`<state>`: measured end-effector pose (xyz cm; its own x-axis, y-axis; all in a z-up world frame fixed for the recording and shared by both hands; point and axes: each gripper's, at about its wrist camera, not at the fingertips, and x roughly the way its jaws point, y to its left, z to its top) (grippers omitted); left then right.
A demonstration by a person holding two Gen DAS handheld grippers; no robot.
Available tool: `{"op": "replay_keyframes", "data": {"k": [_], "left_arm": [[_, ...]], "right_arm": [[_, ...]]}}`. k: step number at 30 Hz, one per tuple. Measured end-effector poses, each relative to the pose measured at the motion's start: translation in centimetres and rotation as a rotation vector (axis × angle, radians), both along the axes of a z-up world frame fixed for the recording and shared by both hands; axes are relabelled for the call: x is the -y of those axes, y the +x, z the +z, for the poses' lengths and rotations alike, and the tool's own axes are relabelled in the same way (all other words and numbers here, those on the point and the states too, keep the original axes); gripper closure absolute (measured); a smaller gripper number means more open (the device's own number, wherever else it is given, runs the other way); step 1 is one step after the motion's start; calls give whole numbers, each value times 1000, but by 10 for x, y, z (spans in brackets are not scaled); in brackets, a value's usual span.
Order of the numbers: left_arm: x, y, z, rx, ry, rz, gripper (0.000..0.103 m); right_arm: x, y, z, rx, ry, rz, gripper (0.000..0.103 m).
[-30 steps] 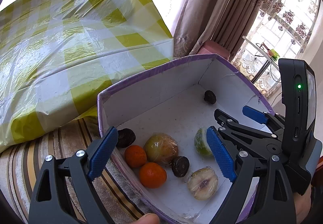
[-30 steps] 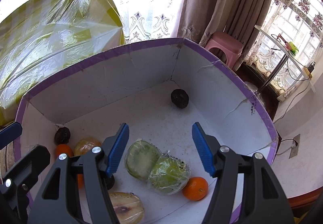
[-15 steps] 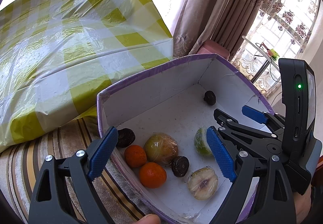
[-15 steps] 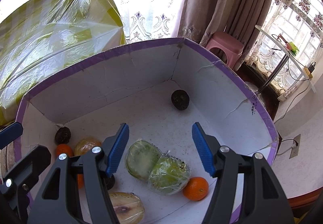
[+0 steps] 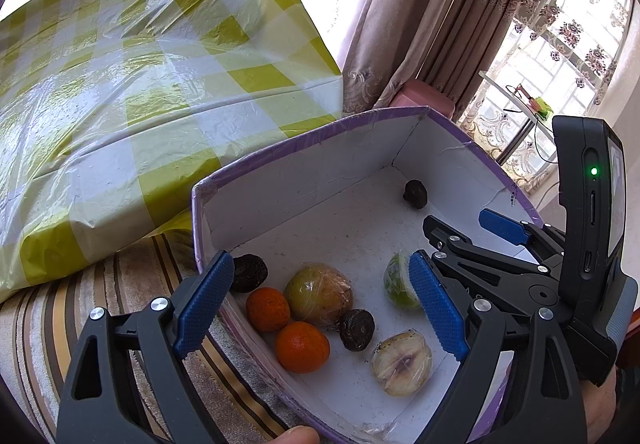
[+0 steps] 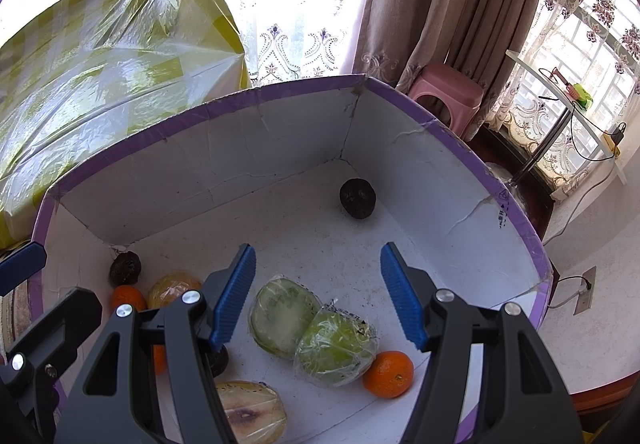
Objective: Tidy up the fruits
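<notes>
Both the left claw (image 5: 320, 304) and right claw (image 6: 316, 296) hang open and empty above the box (image 6: 460, 139); lower squarely over 1 wrapped green fruit (image 6: 334, 348), then close gently.

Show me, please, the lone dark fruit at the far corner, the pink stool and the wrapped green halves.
Dark fruit (image 6: 357, 198), right wrist view, its top.
Pink stool (image 6: 448, 87), right wrist view, seat.
Green halves (image 6: 334, 348), right wrist view, nearer half's wrap.

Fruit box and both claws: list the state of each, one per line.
Fruit box: open-topped, fruit loose on its floor.
Green halves: plastic-wrapped, touching.
Lone dark fruit: apart, near the far corner.
Left claw: open, empty.
Right claw: open, empty, above the green halves.
</notes>
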<state>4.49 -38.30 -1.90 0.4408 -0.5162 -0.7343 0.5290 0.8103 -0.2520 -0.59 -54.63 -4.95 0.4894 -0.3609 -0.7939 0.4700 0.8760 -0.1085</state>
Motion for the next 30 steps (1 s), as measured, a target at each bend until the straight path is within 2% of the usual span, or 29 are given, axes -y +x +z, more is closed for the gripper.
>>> {"op": "replay_keyframes", "data": {"k": [25, 26, 28, 30], "left_arm": [[3, -3, 0, 14, -3, -1, 16], [4, -3, 0, 7, -3, -7, 16], [6, -1, 3, -15, -1, -14, 16], [2, -6, 17, 5, -9, 0, 16]], "right_arm": [[2, 6, -2, -5, 14, -4, 38], [4, 6, -3, -6, 19, -6, 37], [7, 6, -3, -2, 41, -10, 26], [8, 4, 0, 7, 43, -26, 19]]}}
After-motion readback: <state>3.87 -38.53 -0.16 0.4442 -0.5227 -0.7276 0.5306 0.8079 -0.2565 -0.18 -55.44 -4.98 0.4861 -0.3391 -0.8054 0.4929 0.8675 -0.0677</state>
